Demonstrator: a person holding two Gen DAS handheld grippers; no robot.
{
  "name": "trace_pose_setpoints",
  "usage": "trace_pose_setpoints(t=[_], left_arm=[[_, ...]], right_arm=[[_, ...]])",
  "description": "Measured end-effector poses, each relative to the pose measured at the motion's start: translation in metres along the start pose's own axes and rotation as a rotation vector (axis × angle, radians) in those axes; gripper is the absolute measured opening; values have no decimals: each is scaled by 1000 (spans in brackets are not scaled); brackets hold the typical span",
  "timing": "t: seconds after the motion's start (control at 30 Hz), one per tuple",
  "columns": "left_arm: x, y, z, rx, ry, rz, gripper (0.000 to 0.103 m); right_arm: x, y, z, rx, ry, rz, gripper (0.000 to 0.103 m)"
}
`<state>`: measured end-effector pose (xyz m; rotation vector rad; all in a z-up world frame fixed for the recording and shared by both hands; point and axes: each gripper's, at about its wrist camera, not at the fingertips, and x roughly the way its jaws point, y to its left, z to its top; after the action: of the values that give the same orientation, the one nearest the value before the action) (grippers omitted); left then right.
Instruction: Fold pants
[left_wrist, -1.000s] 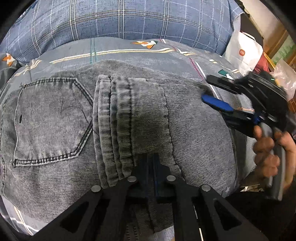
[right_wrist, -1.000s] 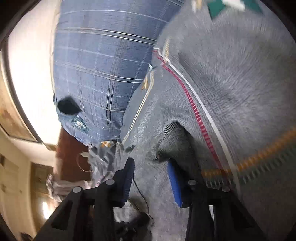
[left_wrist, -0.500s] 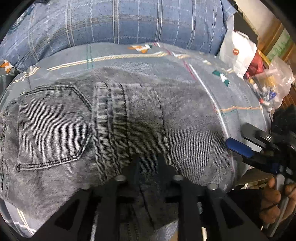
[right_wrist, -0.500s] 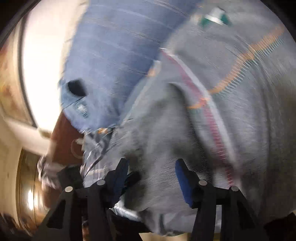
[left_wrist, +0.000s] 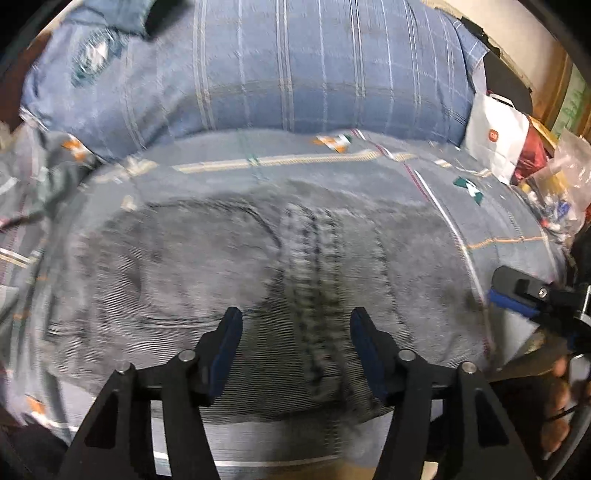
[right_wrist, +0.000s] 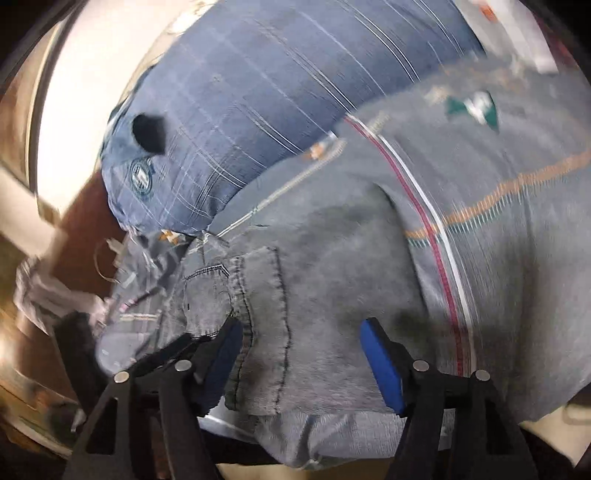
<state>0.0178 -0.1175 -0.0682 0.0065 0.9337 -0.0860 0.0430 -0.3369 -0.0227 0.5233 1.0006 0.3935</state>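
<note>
The grey denim pants (left_wrist: 229, 280) lie folded flat on the patterned grey bedsheet (left_wrist: 288, 162), back pocket to the left. My left gripper (left_wrist: 295, 350) is open and empty, its jaws spread wide just above the near edge of the pants. The pants also show in the right wrist view (right_wrist: 314, 280), with the pocket at the left. My right gripper (right_wrist: 303, 362) is open and empty over the near edge of the pants. The right gripper also shows at the right edge of the left wrist view (left_wrist: 524, 299).
A blue plaid pillow (left_wrist: 280, 70) lies behind the pants. A white paper bag (left_wrist: 495, 136) and clear plastic bags (left_wrist: 565, 184) stand at the right of the bed. The bed's near edge runs just below both grippers. Dark wooden furniture (right_wrist: 77, 229) is at the left.
My left gripper has let go of the pants' near edge, opened wide and pulled back. My right gripper has drawn back toward the bed's near right edge, staying open.
</note>
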Motion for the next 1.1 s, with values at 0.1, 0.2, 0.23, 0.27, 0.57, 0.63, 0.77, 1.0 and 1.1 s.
trace_pose_setpoints(t=[0.1, 0.2, 0.23, 0.27, 0.57, 0.63, 0.77, 1.0, 1.1], left_arm=[[-16, 12, -5, 17, -55, 64, 66], [-28, 31, -9, -4, -94, 103, 68], [-31, 39, -11, -18, -103, 116, 69], [-32, 44, -12, -29, -105, 124, 69], [-31, 86, -22, -110, -84, 166, 69], [-29, 93, -25, -120, -77, 169, 69], [-28, 108, -32, -166, -73, 143, 69], [-31, 156, -54, -338, -89, 108, 69], [-38, 191, -65, -492, -118, 42, 69]], right_arm=[[8, 30, -1, -96, -29, -69, 78], [17, 44, -7, -161, -24, -114, 79], [23, 49, -9, -177, -20, -127, 79], [27, 54, -12, -193, -17, -140, 79], [64, 102, -19, -335, -9, -190, 79], [74, 106, -18, -341, -4, -199, 79], [98, 101, -14, -336, 10, -227, 79], [126, 91, -10, -290, 116, -267, 85], [117, 112, -5, -291, 82, -164, 85]])
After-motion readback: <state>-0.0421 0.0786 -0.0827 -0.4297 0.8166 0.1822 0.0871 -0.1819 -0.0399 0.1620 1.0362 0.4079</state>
